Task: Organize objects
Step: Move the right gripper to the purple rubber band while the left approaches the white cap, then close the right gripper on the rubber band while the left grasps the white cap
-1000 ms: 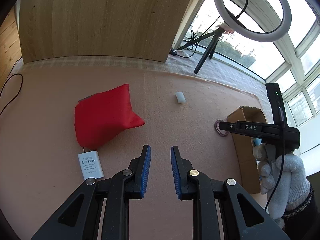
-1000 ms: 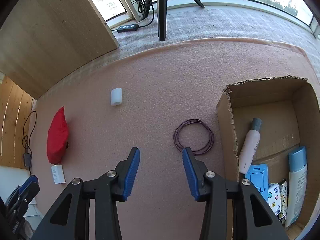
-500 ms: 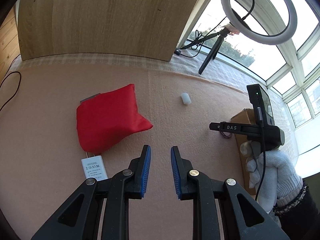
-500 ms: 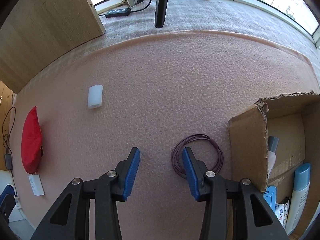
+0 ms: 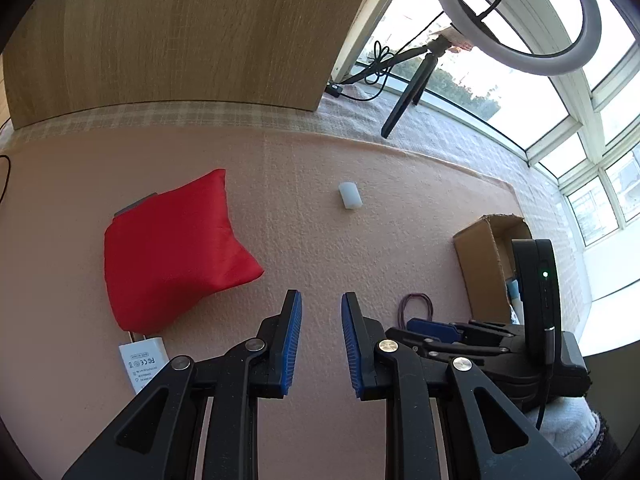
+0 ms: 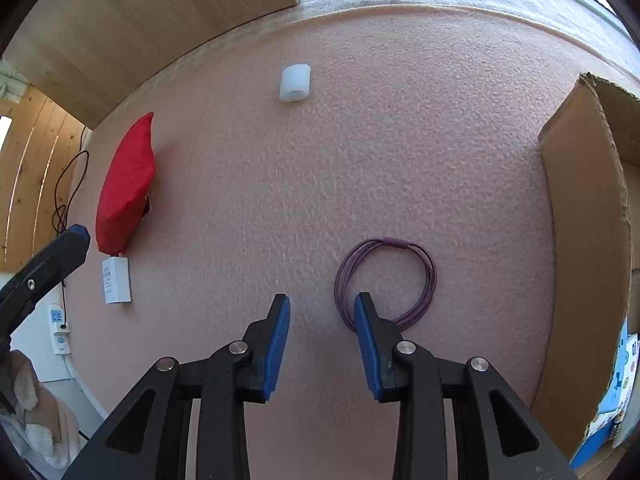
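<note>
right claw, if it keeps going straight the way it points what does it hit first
Probably the purple hair tie: the open right claw already straddles its near-left edge just above the pink mat. Depth is unclear.

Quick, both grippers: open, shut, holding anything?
Left gripper: open, holding nothing.
Right gripper: open, holding nothing, one finger over the purple hair tie.

Markings on the charger
I read "FC" and "CE" marks on the white charger; its smaller print stays illegible.
</note>
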`<state>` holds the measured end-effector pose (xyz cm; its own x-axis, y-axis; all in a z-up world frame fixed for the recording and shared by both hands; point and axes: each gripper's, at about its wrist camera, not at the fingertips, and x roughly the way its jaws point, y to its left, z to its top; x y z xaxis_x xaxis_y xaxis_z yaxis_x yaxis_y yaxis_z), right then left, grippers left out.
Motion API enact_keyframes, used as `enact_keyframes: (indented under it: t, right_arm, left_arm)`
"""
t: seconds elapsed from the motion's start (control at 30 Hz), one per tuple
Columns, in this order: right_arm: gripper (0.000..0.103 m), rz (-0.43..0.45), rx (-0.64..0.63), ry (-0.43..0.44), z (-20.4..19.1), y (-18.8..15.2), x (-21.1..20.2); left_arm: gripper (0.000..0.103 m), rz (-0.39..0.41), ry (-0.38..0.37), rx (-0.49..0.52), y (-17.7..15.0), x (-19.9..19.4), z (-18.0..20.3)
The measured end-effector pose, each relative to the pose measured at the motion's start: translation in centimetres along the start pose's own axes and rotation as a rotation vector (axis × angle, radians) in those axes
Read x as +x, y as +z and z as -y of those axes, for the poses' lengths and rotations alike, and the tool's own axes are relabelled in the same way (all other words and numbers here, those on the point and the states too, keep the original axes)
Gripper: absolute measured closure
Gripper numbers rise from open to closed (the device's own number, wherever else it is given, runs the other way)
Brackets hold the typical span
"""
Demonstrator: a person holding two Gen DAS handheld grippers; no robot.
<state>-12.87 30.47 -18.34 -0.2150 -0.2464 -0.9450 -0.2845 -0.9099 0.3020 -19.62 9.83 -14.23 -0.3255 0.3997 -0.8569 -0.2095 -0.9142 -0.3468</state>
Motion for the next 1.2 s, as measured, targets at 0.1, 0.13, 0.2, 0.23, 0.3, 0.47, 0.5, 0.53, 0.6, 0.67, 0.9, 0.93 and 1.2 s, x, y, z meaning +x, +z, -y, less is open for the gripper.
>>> enact_keyframes:
  t: [0.1, 0.13, 0.2, 0.23, 0.3, 0.47, 0.5, 0.53, 0.6, 0.67, 0.9, 0.93, 1.2]
  right_arm:
    - [0.073, 0.036, -0.017, -0.02, -0.6, -1.5, -0.2]
    - [0.073, 0.05, -0.016, -0.021, -0.6, -1.8, -0.2]
    - [0.073, 0.08, 0.005, -0.02, -0.5, -2.5, -0.3]
    - [0.073, 0.091, 0.014, -0.018, -0.4, -2.8, -0.4]
    - [0.076, 0.108, 0.023, -0.035, -0.3, -3.2, -0.6]
    - [0.081, 0.128, 0.004, -0.071, -0.1, -4.0, -1.1]
    - [0.082, 0.131, 0.001, -0.079, 0.0, -4.0, -1.1]
    - [0.083, 0.132, -0.003, -0.082, 0.0, -4.1, -1.1]
    - [0.083, 0.133, -0.015, -0.085, 0.0, -4.2, -1.2]
    - [0.083, 0.132, -0.031, -0.09, -0.1, -4.2, -1.3]
    - [0.083, 0.124, -0.046, -0.073, 0.3, -4.2, -1.6]
    - [0.083, 0.124, -0.047, -0.072, 0.3, -4.2, -1.6]
    - [0.083, 0.126, -0.057, -0.074, 0.5, -4.3, -2.1]
  left_arm:
    - [0.081, -0.016, 0.014, 0.018, 1.1, 1.7, 1.1]
    - [0.081, -0.021, 0.016, 0.025, 1.5, 2.4, 1.5]
    - [0.081, -0.032, 0.02, 0.027, 2.3, 3.7, 2.1]
    - [0.081, -0.036, 0.021, 0.023, 2.8, 4.4, 2.4]
    - [0.081, -0.047, 0.03, 0.025, 3.8, 5.9, 3.1]
    - [0.081, -0.056, 0.079, 0.058, 6.5, 9.5, 4.6]
    - [0.081, -0.061, 0.079, 0.051, 7.1, 10.2, 4.7]
    - [0.081, -0.066, 0.076, 0.042, 7.6, 10.9, 4.9]
    - [0.081, -0.086, 0.079, 0.027, 8.5, 12.4, 5.0]
    - [0.081, -0.113, 0.096, 0.024, 9.2, 13.8, 5.1]
    - [0.081, -0.132, 0.125, 0.029, 10.4, 16.1, 5.8]
    - [0.081, -0.131, 0.133, 0.036, 10.4, 16.2, 6.0]
    - [0.086, -0.125, 0.145, 0.038, 11.1, 16.8, 6.3]
